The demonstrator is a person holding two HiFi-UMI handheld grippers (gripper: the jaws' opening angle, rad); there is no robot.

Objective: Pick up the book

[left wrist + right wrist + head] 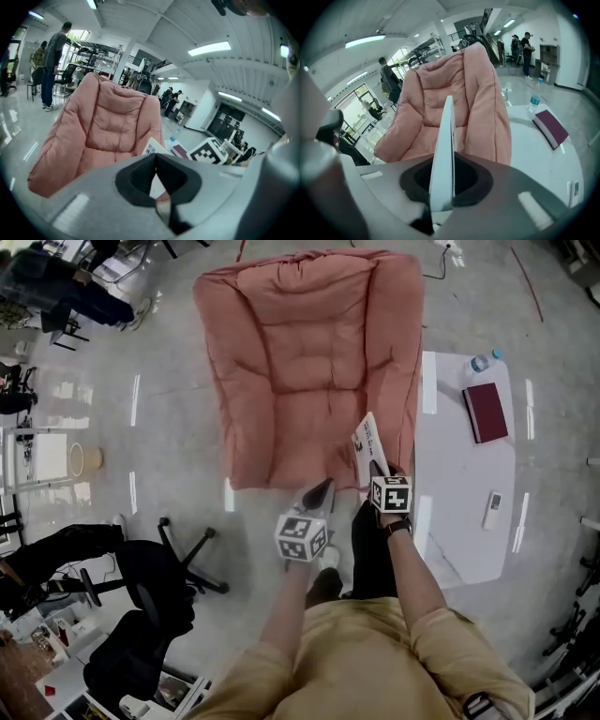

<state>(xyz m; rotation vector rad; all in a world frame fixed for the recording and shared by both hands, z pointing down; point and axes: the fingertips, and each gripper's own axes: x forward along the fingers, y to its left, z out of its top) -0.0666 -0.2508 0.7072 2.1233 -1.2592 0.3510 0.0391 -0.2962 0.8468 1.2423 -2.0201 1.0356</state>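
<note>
A thin white book (368, 440) is lifted just above the front right corner of the pink padded armchair (300, 362). My right gripper (378, 468) is shut on the book's lower edge. In the right gripper view the book (446, 136) stands edge-on between the pads of the right gripper (445, 180). To its left, over the floor at the chair's front edge, my left gripper (321, 489) is shut with nothing in it. In the left gripper view the tips of the left gripper (155, 157) meet, and the white book (152, 147) shows beyond them.
A white table (469, 521) stands right of the armchair with a maroon book (486, 412), a water bottle (483, 361) and a remote (493, 510) on it. A black office chair (141, 587) is at the lower left. People stand far off in the room.
</note>
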